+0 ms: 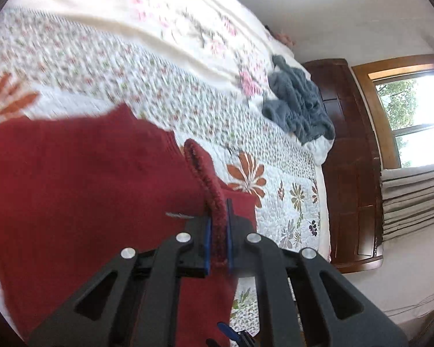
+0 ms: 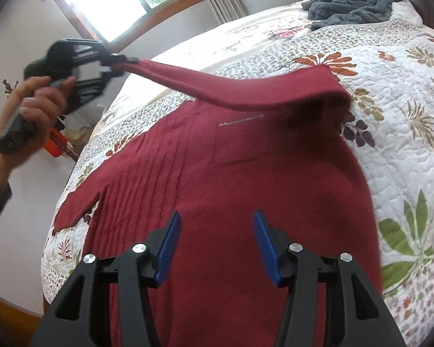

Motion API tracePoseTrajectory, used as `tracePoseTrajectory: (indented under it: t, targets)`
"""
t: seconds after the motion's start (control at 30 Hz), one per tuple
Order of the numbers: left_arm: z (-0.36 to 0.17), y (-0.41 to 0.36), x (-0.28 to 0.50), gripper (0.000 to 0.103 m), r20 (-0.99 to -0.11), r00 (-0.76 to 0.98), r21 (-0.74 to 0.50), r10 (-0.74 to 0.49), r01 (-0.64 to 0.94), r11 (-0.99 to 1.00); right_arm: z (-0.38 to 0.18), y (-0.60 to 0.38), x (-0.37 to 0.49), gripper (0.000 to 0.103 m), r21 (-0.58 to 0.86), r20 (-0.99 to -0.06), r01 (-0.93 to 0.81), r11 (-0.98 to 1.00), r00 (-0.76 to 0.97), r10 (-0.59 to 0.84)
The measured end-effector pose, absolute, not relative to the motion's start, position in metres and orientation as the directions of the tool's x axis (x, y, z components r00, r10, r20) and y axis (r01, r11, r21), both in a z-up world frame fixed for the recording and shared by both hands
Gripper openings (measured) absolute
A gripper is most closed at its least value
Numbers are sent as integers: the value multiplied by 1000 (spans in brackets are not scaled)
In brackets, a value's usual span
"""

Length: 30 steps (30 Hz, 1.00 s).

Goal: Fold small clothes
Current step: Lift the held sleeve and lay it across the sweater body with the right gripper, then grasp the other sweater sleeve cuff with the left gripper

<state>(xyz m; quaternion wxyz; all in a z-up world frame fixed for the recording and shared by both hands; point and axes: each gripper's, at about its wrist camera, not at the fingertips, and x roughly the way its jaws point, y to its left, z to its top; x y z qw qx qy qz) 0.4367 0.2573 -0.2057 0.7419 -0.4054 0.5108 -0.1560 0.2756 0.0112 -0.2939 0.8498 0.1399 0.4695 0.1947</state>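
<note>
left gripper (image 1: pixel 218 225): blue pads clamped on a sleeve cuff (image 1: pixel 208 185) of the red sweater (image 2: pixel 246 179), lifting the sleeve (image 2: pixel 231 86) over the body | right gripper (image 2: pixel 215 243): fingers wide apart, holding nothing, above the sweater's body | sweater: spread on floral quilt (image 2: pixel 405 121) | grey garment (image 2: pixel 353 3): crumpled at far end, well apart

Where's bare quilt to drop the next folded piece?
Free: quilt right of the red sweater, up to the grey garment near the headboard. Crowded: centre, under the sweater, with left gripper holding its sleeve across.
</note>
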Motion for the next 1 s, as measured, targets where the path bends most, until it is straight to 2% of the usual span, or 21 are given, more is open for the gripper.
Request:
tracePoseTrajectory:
  t: [0.23, 0.53, 0.6, 0.7, 0.77, 0.9, 1.0]
  targets:
    - [-214, 314, 428, 6, -684, 438, -710, -584, -217, 669, -301, 20, 269, 52, 427, -751, -210, 880, 459, 474]
    - [-306, 363, 405, 6, -781, 361, -621, -509, -373, 689, -308, 19, 270, 52, 431, -759, -202, 880, 447, 474]
    - [-320, 372, 401, 9, -817, 332, -575, -471, -415, 705, -307, 19, 269, 52, 431, -758, -203, 879, 447, 475]
    - [-317, 386, 390, 19, -869, 343, -488, -357, -477, 731, -305, 19, 269, 52, 430, -757, -210, 878, 446, 478]
    - [-297, 393, 379, 37, -847, 422, -511, -324, -479, 714, -302, 20, 268, 52, 433, -752, -215, 875, 449, 482]
    - [-298, 379, 379, 41, -763, 471, -636, -443, -421, 646, -302, 25, 267, 52, 445, -748, -217, 869, 444, 494]
    - [-333, 367, 388, 39, -787, 397, -616, -473, -460, 639, -300, 32, 265, 52, 450, -748, -225, 864, 433, 503]
